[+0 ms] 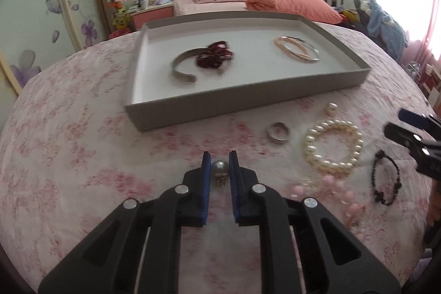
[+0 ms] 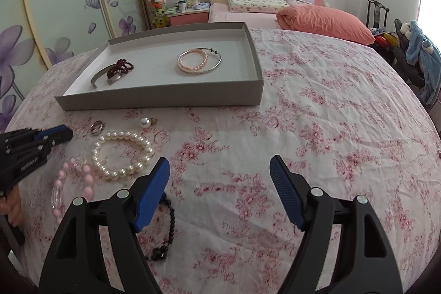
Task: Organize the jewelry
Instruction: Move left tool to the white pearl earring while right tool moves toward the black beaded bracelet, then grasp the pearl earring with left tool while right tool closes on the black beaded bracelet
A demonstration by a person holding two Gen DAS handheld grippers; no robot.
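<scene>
My left gripper is shut on a grey pearl pendant, low over the floral cloth. A grey tray behind holds a silver cuff, dark red beads and a pink pearl bracelet with a silver bangle. On the cloth lie a silver ring, a white pearl earring, a white pearl bracelet, a pink bead bracelet and a black bead bracelet. My right gripper is open and empty, above the black bracelet.
The table has a pink floral cloth. A bed with an orange pillow stands behind it, a chair with blue clothing at the right, wardrobe doors at the left. The left gripper shows at the left edge of the right wrist view.
</scene>
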